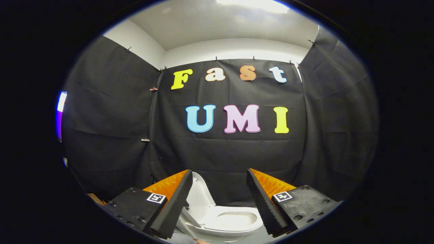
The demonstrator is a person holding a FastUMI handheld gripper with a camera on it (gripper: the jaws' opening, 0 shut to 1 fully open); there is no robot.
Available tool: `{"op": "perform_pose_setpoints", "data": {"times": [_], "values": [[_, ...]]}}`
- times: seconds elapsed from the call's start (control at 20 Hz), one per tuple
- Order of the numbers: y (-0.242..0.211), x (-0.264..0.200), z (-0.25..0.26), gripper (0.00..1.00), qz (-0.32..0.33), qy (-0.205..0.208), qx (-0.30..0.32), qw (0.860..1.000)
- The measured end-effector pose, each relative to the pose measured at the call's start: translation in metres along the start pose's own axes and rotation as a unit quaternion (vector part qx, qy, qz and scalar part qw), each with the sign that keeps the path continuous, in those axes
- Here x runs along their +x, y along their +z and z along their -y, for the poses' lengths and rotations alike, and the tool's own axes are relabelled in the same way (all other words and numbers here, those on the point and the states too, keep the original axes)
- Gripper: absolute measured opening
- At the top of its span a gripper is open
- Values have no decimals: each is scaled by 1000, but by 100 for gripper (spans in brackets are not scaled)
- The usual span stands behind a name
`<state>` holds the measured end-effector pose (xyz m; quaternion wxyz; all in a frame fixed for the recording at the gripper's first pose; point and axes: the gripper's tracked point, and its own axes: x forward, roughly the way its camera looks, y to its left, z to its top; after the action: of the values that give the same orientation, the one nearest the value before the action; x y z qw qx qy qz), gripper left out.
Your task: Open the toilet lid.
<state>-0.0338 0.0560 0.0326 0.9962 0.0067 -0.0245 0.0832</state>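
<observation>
Two jaws apart, empty; toilet lid (198,198) raised btwn them, bowl (235,220) open.

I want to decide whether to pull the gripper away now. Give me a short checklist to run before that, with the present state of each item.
1. Toilet lid raised: ok, it stands up beside the left finger.
2. Bowl and seat exposed: ok, both show between and below the fingers.
3. Gripper free of the lid: ok, fingers spread wide apart, nothing pressed between them.
4. Lid resting stably against something behind it: cannot tell, its back is hidden.
5. Left finger clear of the lid edge: cannot tell, they overlap in this view.
6. Booth wall well beyond the fingers: ok.
</observation>
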Motion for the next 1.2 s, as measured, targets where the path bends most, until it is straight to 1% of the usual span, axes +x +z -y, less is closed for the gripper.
{"op": "perform_pose_setpoints", "data": {"times": [1.2], "values": [[-8, 2, 5, 99, -11, -2, 5, 1000]]}}
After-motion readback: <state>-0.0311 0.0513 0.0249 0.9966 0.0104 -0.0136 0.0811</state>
